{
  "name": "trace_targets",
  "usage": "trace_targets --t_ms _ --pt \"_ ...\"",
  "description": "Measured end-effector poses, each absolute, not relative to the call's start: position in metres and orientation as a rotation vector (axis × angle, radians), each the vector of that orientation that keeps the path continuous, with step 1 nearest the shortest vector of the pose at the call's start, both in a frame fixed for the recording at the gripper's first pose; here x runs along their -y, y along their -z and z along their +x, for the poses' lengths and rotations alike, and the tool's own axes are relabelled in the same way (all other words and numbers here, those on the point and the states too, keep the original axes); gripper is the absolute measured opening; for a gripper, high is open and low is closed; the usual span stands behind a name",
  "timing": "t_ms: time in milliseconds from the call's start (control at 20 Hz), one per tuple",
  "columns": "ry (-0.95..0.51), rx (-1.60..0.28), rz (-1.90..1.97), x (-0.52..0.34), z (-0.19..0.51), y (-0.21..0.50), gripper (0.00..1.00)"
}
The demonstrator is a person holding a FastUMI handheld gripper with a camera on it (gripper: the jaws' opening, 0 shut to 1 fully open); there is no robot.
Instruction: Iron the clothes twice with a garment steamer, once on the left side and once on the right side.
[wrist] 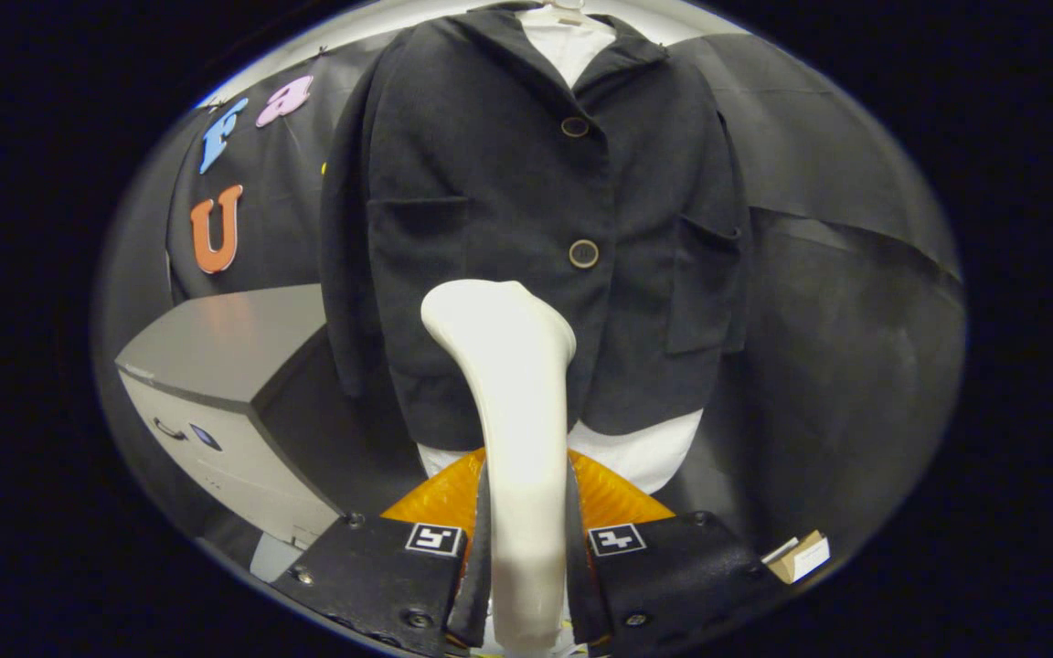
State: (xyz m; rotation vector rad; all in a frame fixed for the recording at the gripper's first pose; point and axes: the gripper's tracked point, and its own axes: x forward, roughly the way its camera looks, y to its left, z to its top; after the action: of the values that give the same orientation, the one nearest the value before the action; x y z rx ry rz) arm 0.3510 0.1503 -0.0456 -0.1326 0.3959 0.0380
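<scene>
closest to the lens, the gripper (526,539) has its two fingers drawn in tight on the handle of the garment steamer (513,402), one finger pressing each side, so the jaws stand nearly closed with only the handle's width between them; a small square marker patch sits on top of each finger block; the steamer is smooth, glossy plastic, pale cream, its handle rising straight up from between the fingers and flaring into a broad rounded head that tips toward the cloth; i cannot tell whether the head touches the fabric or hangs just off it; just behind the fingers a ribbed orange part (609,498) shows, fanning out on both sides of the handle; beyond the steamer hangs the jacket (490,210), dark, matte, with a faint corded weave, two round buttons down the front, a patch pocket on each side and a folded collar; a white shirt (650,452) shows at the neck and below the hem; the steamer head lies over the lower front, just below the lower button; beside the jacket stands a grey boxy cabinet (216,356) with a flat top; black cloth, loosely creased, makes the booth wall (819,292) behind; a small cardboard box (801,556) lies low beside the fingers.
</scene>
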Motion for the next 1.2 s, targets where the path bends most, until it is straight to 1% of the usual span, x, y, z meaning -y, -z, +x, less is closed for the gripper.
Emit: trace_targets --t_ms 250,950,1200 --pt "-0.031 -0.445 -0.139 -0.147 0.35 0.065 0.37" --pt "-0.011 -0.623 -0.165 -0.137 0.334 0.147 0.37" --pt "-0.028 -0.609 -0.154 -0.134 0.332 0.137 0.37"
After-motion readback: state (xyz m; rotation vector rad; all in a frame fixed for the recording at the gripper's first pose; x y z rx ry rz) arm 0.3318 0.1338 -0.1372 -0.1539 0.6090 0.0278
